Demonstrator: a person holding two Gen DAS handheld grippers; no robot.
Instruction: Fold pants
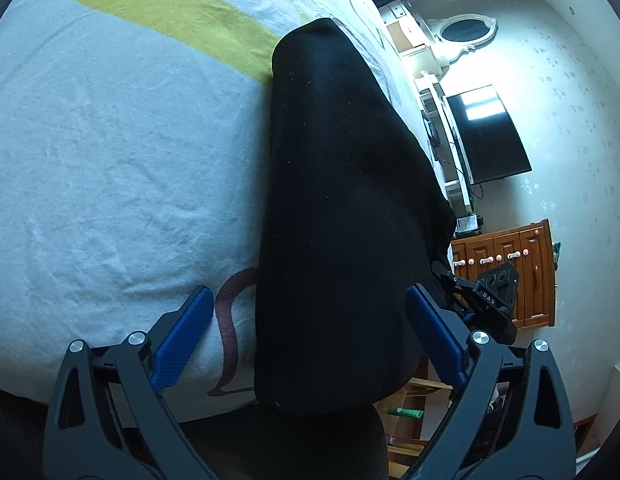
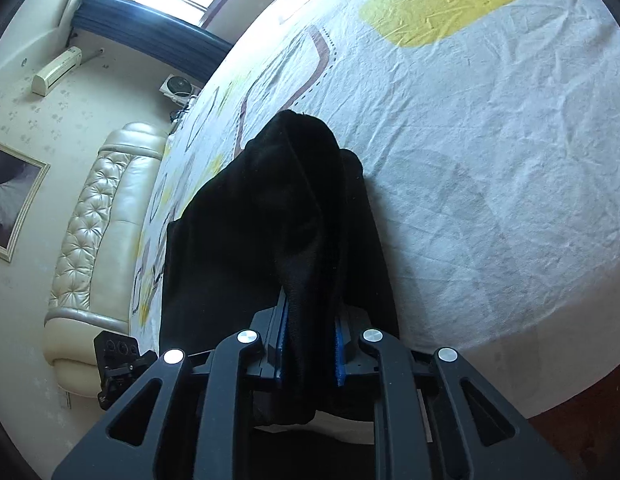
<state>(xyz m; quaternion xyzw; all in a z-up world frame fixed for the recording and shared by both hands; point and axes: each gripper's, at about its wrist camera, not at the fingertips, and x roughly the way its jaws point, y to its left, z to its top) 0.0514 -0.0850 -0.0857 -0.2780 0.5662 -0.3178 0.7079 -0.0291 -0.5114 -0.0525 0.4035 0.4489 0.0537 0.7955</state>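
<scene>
Your left gripper stands wide, its blue pads spread to either side of the black pants, which run as a long dark band from the bottom centre of the left wrist view up to the top centre. The pads do not press the cloth there; the pants pass between them with bedsheet showing beside the left pad. The near end of the pants hangs just over the bed's front edge at the bottom of that view.

Your right gripper is narrow and clamped on a bunched fold of the pants: in the right wrist view the black cloth rises straight out from between the blue pads at lower centre and spreads up toward the middle of the frame. The rest of the garment lies on the sheet to the left of that fold.

No containers show in either view.

The bed offers wide bare sheet across the right half of the right wrist view and the left half of the left wrist view. A padded cream headboard bounds the bed at the left of the right wrist view. In the left wrist view the bed's far side edge runs just right of the pants, with a dark screen and a wooden cabinet beyond it.
</scene>
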